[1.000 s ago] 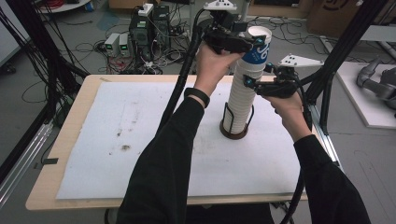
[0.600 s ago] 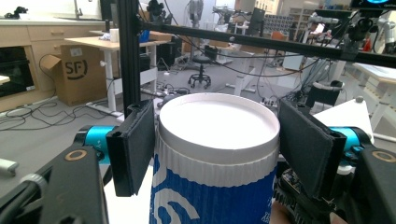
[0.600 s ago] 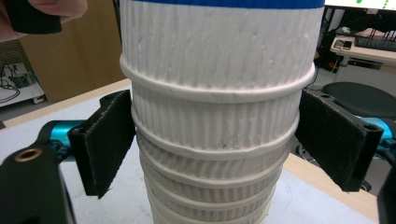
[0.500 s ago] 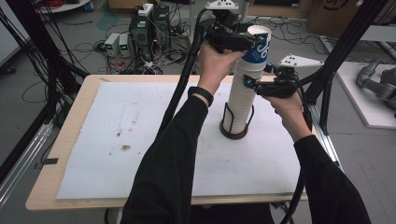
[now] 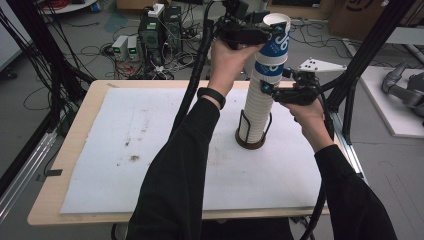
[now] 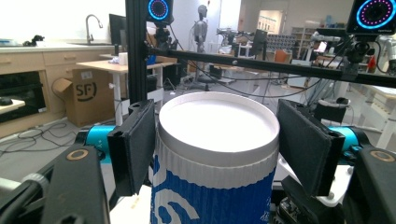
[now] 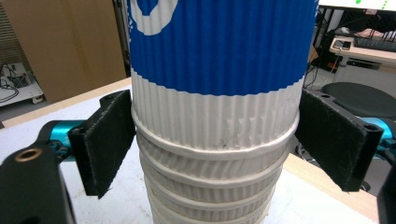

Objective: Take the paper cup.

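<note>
A: Where's the top blue-and-white cup (image 5: pixel 275 37) sitting? On the cup stack (image 5: pixel 256 107) in the wire holder (image 5: pixel 252 137)?

B: Yep. Left gripper (image 5: pixel 270 32) is pinching it just under the rim, jaws having just closed in. Right gripper (image 5: pixel 272 90) squeezes the stack lower down, at the white rims below the cup.

A: Anything hidden?

B: The gripper views cut off the stack's bottom.
</note>
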Action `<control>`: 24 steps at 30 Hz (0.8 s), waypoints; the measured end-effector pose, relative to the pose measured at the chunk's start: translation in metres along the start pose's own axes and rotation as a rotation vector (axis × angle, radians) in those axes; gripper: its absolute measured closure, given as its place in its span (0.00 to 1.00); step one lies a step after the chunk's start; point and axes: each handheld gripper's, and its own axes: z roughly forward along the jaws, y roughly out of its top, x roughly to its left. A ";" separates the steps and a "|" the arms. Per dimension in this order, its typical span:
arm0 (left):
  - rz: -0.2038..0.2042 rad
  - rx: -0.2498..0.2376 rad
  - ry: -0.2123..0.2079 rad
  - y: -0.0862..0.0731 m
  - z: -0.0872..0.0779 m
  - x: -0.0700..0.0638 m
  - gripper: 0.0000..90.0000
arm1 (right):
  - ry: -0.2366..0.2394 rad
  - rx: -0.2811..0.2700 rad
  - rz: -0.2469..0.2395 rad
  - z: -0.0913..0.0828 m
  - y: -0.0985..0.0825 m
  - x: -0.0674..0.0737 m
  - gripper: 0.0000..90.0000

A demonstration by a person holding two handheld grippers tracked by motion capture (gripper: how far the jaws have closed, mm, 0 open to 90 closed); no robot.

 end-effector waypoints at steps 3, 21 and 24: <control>0.013 -0.010 0.000 0.006 -0.001 -0.003 0.34 | -0.001 -0.001 -0.004 0.000 0.000 0.000 0.15; 0.084 -0.086 0.009 0.034 -0.026 -0.017 0.34 | -0.003 -0.002 -0.003 0.000 0.000 0.000 0.15; 0.102 -0.076 0.008 0.038 -0.036 -0.020 0.34 | -0.005 -0.001 -0.004 0.000 0.000 0.000 0.15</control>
